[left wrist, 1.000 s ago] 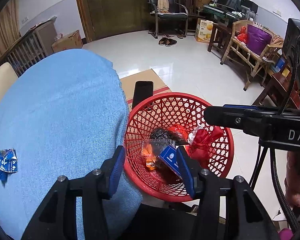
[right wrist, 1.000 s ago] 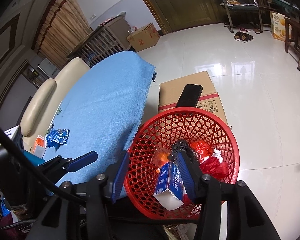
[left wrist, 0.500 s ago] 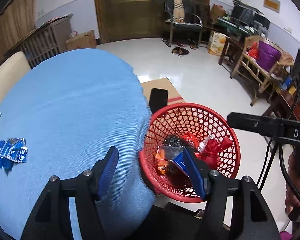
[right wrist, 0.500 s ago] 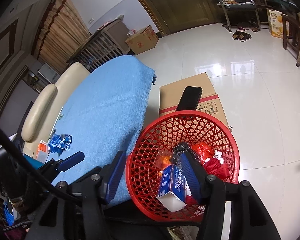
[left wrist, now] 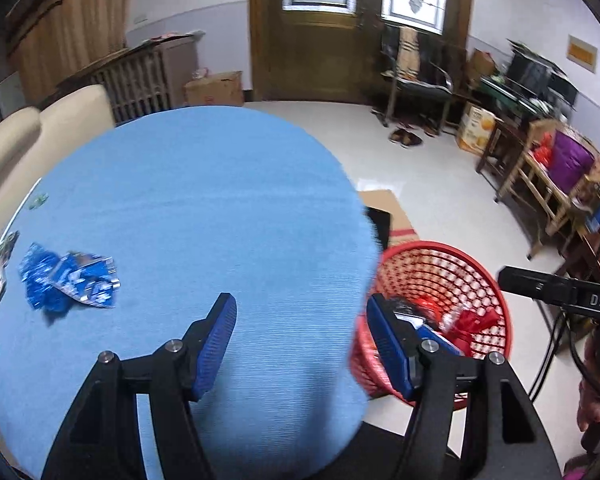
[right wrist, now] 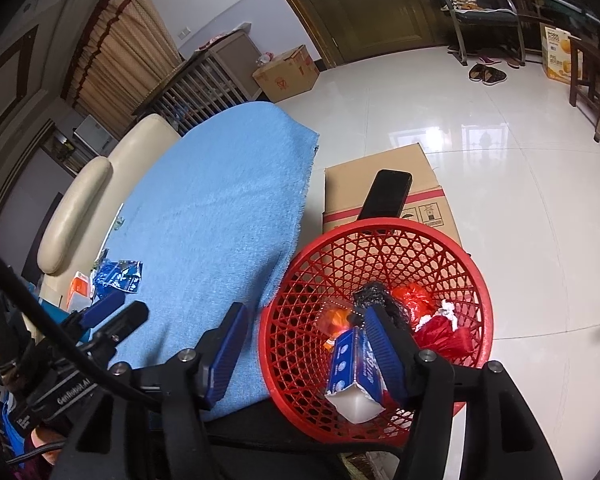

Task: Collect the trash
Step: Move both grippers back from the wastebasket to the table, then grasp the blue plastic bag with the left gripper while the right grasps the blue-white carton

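Observation:
A red mesh basket (right wrist: pixel 380 224) stands on the floor beside a table under a blue cloth (right wrist: pixel 228 200). It holds a red bag (right wrist: pixel 440 332), a black wad, orange wrappers and a blue-and-white carton (right wrist: pixel 352 372). My right gripper (right wrist: pixel 304 340) hangs over the basket's near rim. Its jaws are opening, and the carton lies loose by the right finger with neither pad pressing on it. My left gripper (left wrist: pixel 300 324) is open and empty above the cloth's (left wrist: pixel 204 220) edge, right of crumpled blue wrappers (left wrist: pixel 68 280). The basket (left wrist: pixel 440 248) is partly hidden behind its right finger.
A cardboard box (right wrist: pixel 380 176) with a black phone (right wrist: pixel 388 192) on it stands behind the basket. A beige sofa (left wrist: pixel 40 132) runs along the table's far left. Small packets (right wrist: pixel 80 286) lie near the wrappers (right wrist: pixel 118 276). Wooden chairs (left wrist: pixel 540 184) line the right wall; a hand (left wrist: pixel 592 404) shows low right.
My left gripper swung left from over the basket to above the cloth, and its jaws widened. The right gripper stayed put, its jaws spread, and the carton came off the pad.

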Tool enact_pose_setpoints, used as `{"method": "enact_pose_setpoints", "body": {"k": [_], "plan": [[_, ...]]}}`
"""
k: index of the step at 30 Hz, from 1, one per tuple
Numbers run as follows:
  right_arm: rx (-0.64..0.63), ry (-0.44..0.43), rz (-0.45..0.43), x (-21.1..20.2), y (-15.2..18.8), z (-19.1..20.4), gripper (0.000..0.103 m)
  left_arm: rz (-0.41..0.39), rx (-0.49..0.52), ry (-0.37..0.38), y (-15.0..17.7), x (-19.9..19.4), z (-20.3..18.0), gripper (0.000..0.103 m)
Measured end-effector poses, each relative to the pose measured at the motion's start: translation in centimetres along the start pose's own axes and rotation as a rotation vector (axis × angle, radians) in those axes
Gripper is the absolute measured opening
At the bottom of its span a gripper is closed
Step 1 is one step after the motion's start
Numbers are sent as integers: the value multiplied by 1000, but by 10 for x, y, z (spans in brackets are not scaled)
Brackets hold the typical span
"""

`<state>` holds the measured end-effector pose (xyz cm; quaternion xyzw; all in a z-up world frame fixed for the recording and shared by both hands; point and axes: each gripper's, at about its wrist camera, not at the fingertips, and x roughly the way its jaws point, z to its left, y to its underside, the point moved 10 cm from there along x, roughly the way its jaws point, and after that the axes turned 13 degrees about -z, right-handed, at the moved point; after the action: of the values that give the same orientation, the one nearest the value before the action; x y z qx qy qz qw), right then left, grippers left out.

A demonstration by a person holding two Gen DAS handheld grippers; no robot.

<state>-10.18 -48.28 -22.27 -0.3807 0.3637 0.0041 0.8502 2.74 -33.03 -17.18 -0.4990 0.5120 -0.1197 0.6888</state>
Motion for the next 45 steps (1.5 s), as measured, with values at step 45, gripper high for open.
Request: {"method": "enact_pose_setpoints", "body": {"k": [45], "plan": [[-776, -347, 181, 213, 116, 354, 69, -11, -528, -480, 75, -62, 339, 69]]}}
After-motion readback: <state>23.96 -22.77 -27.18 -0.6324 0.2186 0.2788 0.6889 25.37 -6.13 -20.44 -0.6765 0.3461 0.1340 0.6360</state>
